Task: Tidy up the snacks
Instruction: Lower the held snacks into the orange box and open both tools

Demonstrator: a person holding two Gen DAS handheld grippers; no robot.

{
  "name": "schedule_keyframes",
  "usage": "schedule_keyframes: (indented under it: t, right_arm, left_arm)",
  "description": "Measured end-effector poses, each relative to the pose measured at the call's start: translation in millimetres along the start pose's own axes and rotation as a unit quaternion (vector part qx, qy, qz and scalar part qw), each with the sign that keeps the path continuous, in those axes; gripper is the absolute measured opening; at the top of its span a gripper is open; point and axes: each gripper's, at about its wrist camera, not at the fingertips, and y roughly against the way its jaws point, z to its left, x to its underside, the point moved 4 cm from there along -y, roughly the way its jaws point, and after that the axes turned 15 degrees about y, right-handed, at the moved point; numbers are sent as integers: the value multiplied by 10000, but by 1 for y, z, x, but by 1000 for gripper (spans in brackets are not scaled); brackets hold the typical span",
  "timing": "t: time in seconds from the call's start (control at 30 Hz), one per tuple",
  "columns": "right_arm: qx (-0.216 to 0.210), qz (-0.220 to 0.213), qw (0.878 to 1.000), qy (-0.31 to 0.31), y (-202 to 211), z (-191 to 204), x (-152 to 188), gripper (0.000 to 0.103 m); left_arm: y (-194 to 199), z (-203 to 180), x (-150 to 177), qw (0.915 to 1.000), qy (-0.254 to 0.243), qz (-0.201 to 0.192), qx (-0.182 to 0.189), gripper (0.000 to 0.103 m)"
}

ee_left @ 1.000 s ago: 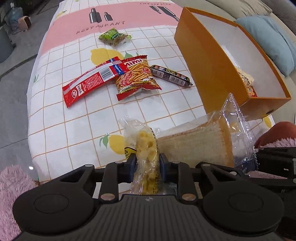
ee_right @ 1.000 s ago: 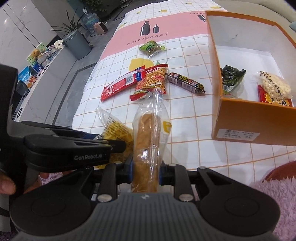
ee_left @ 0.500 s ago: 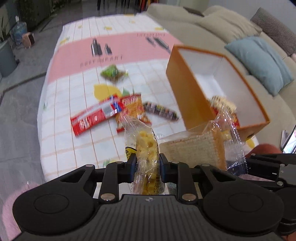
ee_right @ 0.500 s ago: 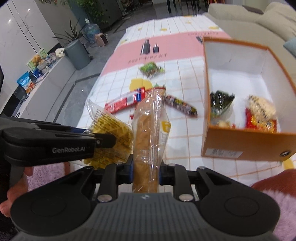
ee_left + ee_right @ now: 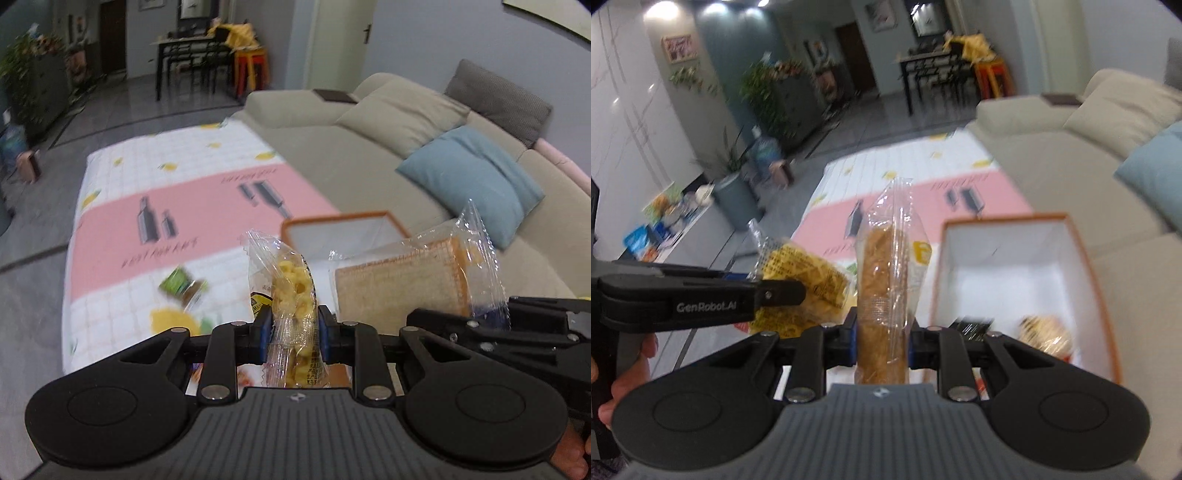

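A clear bag of yellow ring snacks (image 5: 295, 295) is clamped between the blue pads of the left gripper (image 5: 294, 328), its top standing upright above the fingers. Just to its right in the left wrist view, a wrapped slice of bread (image 5: 402, 291) is pinched edge-on in the right gripper (image 5: 882, 332), whose fingers are closed tight on the wrapper. Both packets are held up in the air above the table (image 5: 110, 236), which is covered with a checked cloth crossed by a pink band printed with bottles.

An orange box (image 5: 1089, 266) with a white inside is seen open on the table to the right, beside a beige sofa (image 5: 369, 125) with a blue cushion (image 5: 476, 177). Two packets are seen on the box floor, blurred: a dark one (image 5: 971, 325) and a pale one (image 5: 1047, 332). A green packet (image 5: 181, 284) is left lying on the cloth, past a lemon print.

From the right wrist view, the left gripper (image 5: 798, 291) is seen side-on with its yellow bag (image 5: 801, 284), and part of a hand (image 5: 617, 376) is visible behind it.
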Motion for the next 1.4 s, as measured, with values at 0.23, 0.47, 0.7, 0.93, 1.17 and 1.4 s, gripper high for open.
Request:
schedule_keyframes:
  t: [0.23, 0.47, 0.7, 0.93, 1.17, 1.4]
  right_arm:
    - [539, 50, 9982, -250, -23, -62, -13, 20]
    - [753, 588, 9940, -541, -77, -107, 1, 20]
    - [690, 917, 9903, -788, -119, -134, 15, 20]
    - [553, 1157, 9880, -857, -157, -147, 20, 20]
    - [415, 1347, 9853, -967, -183, -157, 25, 20]
    - [668, 1454, 9851, -623, -196, -161, 22, 23]
  left_arm:
    - [-49, -43, -20, 9989, -381, 106, 268, 27]
    - [-116, -63, -21, 9958, -710, 575, 106, 27]
    - [-171, -62, -18, 9910, -937, 938, -159, 27]
    - [-207, -59, -15, 9866, -1077, 1166, -380, 27]
    - [-234, -55, -12, 9824, -1131, 1397, -502, 27]
    - [-246, -51, -14, 9806, -1126, 1478, -626, 30]
